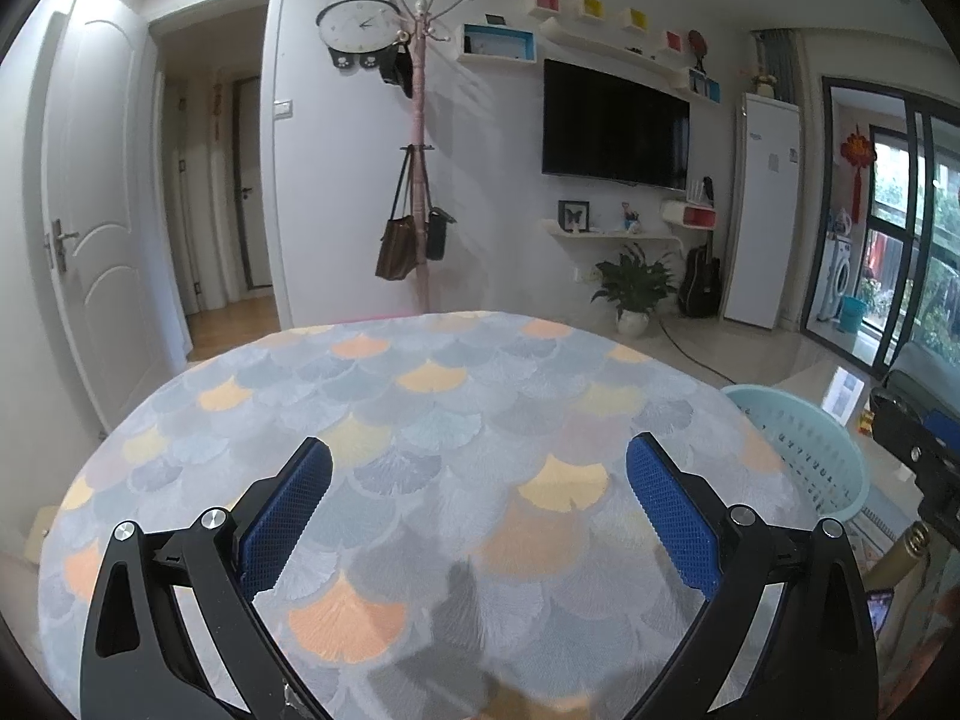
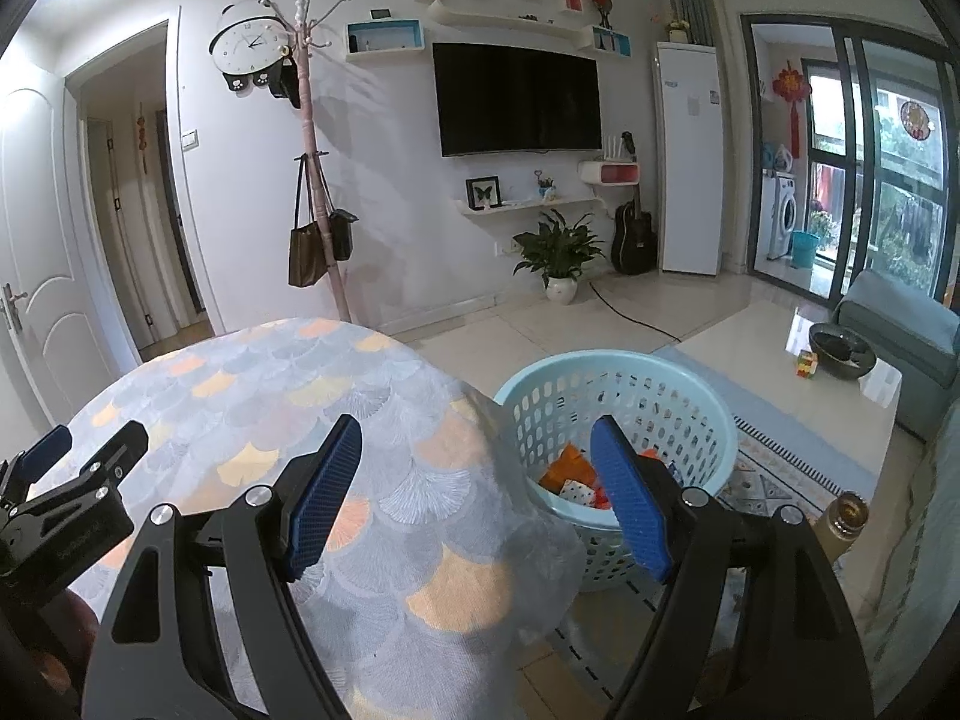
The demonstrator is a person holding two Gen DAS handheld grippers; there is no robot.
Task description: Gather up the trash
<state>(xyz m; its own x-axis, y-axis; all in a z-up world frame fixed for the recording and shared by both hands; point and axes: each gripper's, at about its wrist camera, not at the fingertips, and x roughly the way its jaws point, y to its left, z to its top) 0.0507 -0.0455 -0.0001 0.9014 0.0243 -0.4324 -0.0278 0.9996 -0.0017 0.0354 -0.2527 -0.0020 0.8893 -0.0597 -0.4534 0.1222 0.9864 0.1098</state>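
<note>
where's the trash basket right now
The light blue basket stands on the floor just off the right edge of the cloth-covered table, below the open right gripper; in the left wrist view it shows at far right.

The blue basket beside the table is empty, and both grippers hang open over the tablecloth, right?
Not empty: the right wrist view shows orange and white scraps in the blue basket. The rest holds: left gripper and right gripper are open, over the tablecloth.
</note>
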